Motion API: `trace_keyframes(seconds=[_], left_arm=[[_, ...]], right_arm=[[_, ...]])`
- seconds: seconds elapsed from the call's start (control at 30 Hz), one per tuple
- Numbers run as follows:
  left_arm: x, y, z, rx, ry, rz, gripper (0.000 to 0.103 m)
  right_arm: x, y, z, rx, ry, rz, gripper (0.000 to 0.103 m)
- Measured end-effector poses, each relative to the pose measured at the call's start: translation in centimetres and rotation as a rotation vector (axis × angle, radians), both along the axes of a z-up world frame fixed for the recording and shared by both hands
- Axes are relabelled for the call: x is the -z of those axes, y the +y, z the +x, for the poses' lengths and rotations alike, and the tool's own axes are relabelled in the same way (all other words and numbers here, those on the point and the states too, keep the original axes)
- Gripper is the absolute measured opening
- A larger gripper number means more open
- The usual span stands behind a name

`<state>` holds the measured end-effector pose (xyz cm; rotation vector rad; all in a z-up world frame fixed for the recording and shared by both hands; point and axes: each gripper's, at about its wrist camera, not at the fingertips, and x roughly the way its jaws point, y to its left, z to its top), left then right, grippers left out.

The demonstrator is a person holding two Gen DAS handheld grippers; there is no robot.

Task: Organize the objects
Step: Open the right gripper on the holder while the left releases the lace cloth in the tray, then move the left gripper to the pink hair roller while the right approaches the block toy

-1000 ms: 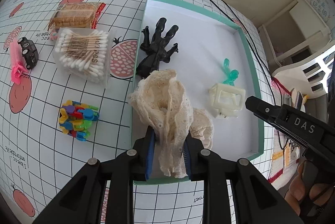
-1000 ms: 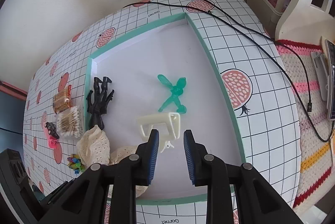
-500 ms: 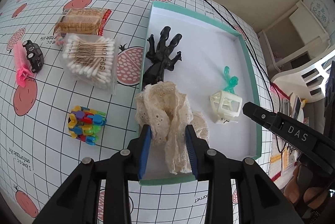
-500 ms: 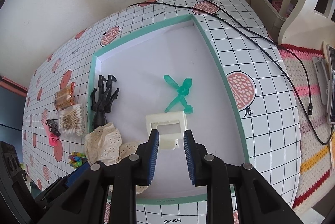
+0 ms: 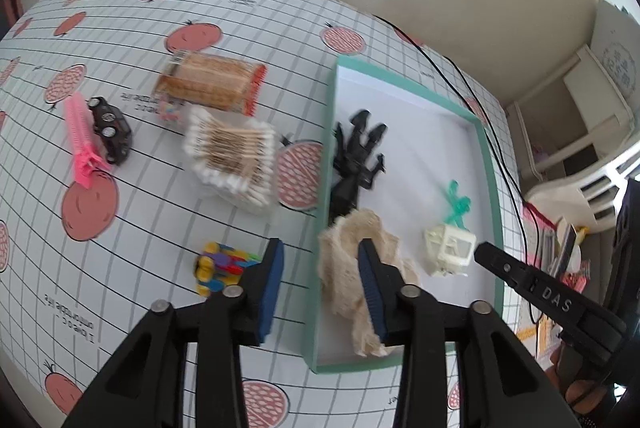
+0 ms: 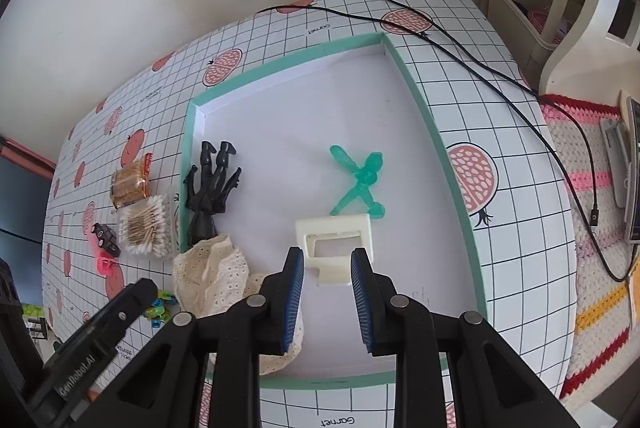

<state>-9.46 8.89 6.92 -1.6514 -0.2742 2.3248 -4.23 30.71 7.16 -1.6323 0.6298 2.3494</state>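
The left gripper (image 5: 320,284) is hanging over the near left rim of the teal tray (image 5: 326,163) with its jaws spread wide and nothing between them; the lace cloth (image 5: 352,260) is lying heaped in the tray's near left corner, partly behind the gripper's right finger and apparently free of it. What is waiting to be sorted is lying to the left of that gripper on the gridded tablecloth (image 5: 140,228): the coloured block toy (image 5: 220,264) just beside the left finger at lower centre, the cotton swab pack (image 5: 232,155) farther up, its long side running up-left to down-right, and the cracker packet (image 5: 212,83), black toy car (image 5: 112,129) and pink comb (image 5: 82,143) toward the upper left. By my reckoning the left hand is much the nearer for any of these, and the block toy is the shortest reach. The right gripper (image 6: 326,292) is open too, poised over the middle of the tray with the cream plastic frame (image 6: 336,248) just ahead of its fingertips, the green figure (image 6: 358,183) beyond it and the black figure (image 6: 210,187) against the left wall. The upper half of the tray floor is looking bare, so there is room there; the raised rim is the edge to clear coming in.
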Motion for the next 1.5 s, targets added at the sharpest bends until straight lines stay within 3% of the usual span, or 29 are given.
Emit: trace_keyframes(seconds=[0.27,0.33,0.47,0.53,0.73,0.9,1.0,1.5], left_arm=[[-0.6,-3.8,-1.7,-0.104,0.05,-0.038,0.062],[-0.6,-4.7,-2.0,-0.124,0.061,-0.043,0.07],[-0.7,-6.3,-2.5,-0.153,0.088,-0.059,0.077],[-0.7,-7.1,-2.6,-0.166,0.103,-0.064,0.087],[-0.8,-9.7,-3.2,-0.215,0.142,-0.076,0.092],[-0.8,-12.0,-3.7,-0.251,0.155,-0.079,0.094],[-0.7,-13.5,-4.1,-0.269,0.156,-0.082,0.101],[1.1,-19.2,-5.8,-0.32,0.118,-0.084,0.101]], right_arm=[[0.1,-2.2,-1.2,-0.031,0.008,0.006,0.052],[0.1,-2.7,-1.5,-0.038,0.009,0.01,0.061],[0.2,-3.8,-2.2,-0.049,0.012,0.021,0.068],[0.3,-4.4,-2.5,-0.057,0.017,0.021,0.075],[0.4,-7.0,-3.8,-0.096,0.031,0.03,0.096],[-0.1,-9.9,-4.9,-0.143,0.058,0.046,0.099],[-0.3,-11.8,-5.4,-0.17,0.069,0.051,0.099],[0.3,-19.6,-6.9,-0.322,0.06,0.046,0.099]])
